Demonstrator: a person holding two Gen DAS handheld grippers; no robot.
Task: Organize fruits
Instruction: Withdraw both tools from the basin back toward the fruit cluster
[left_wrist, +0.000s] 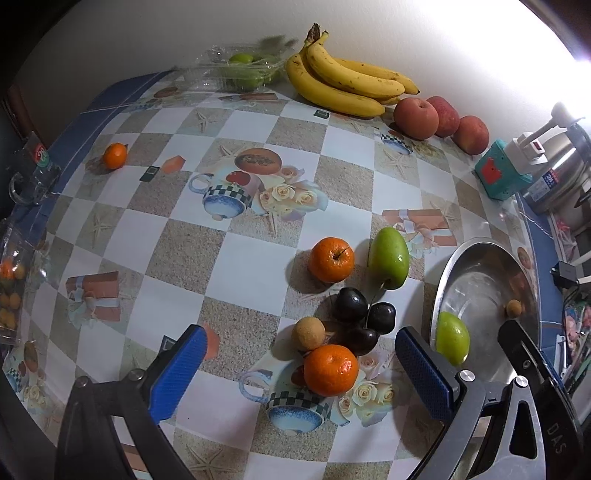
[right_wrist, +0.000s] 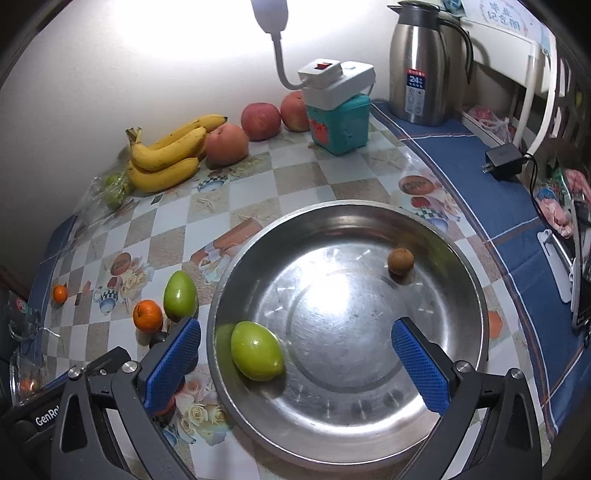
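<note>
Two grippers were in view, both with jaws apart and holding nothing. The left gripper (left_wrist: 301, 354) hung over a cluster of fruit on the tablecloth (left_wrist: 240, 266): a near orange (left_wrist: 331, 370) between its blue pads, a longan (left_wrist: 308, 333) touching it, and dark cherries (left_wrist: 360, 317) just beyond. A second orange (left_wrist: 331, 259) and a green jujube (left_wrist: 389, 257) lay further out, side by side. A small orange (left_wrist: 115, 155) sat well apart at the far left.

The right gripper (right_wrist: 295, 354) hung over the steel bowl (right_wrist: 476, 295). Inside the bowl lay a green fruit (right_wrist: 257, 350) near the left wall, and a brown longan (right_wrist: 400, 261) toward the far right, the two well apart.

Against the wall were bananas (right_wrist: 166, 155), three apples (right_wrist: 260, 121), and a clear box (left_wrist: 236, 70) of green fruit. A teal box (right_wrist: 341, 123) carrying a power strip (right_wrist: 334, 79) stood beside the apples, with a steel flask (right_wrist: 419, 62) behind it.
</note>
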